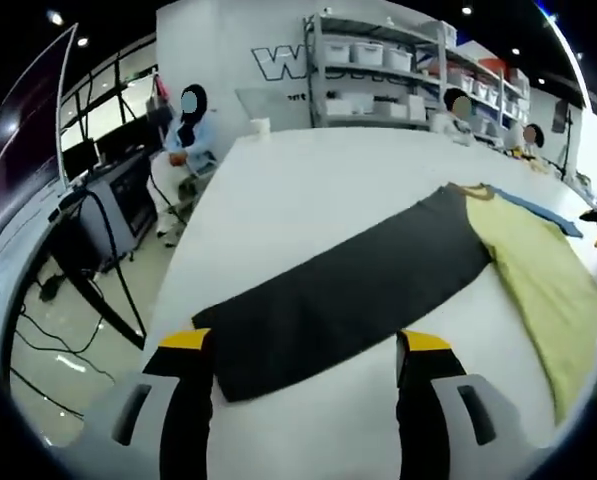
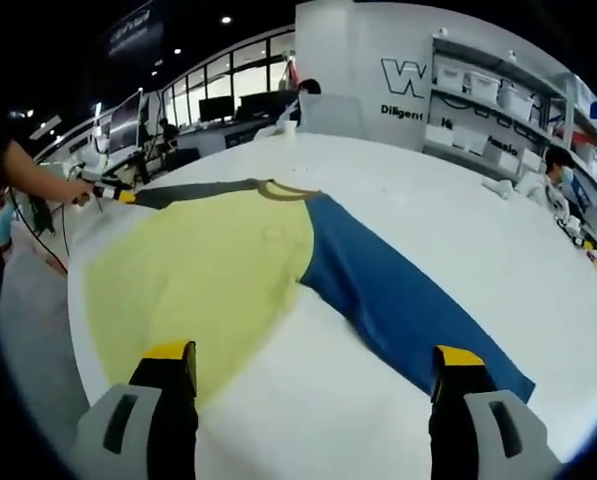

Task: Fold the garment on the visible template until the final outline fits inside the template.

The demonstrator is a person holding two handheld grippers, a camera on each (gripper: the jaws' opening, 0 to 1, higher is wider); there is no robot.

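A long-sleeved garment lies spread flat on the white table (image 1: 308, 190). Its body is yellow (image 2: 198, 275), with one dark grey sleeve (image 1: 348, 290) and one blue sleeve (image 2: 398, 300). My left gripper (image 1: 306, 342) is open, its yellow-tipped jaws standing either side of the grey sleeve's cuff end, just above the cloth. In the right gripper view that left gripper (image 2: 106, 190) is seen far off at the grey sleeve's end, in a person's hand. My right gripper (image 2: 314, 355) is open too, over bare table between the yellow hem and the blue sleeve.
The table's left edge (image 1: 173, 290) drops to a floor with cables and a stand. A white cup (image 1: 261, 127) stands at the far end. Shelves with white bins (image 1: 378, 70) line the back wall. People sit beyond the table.
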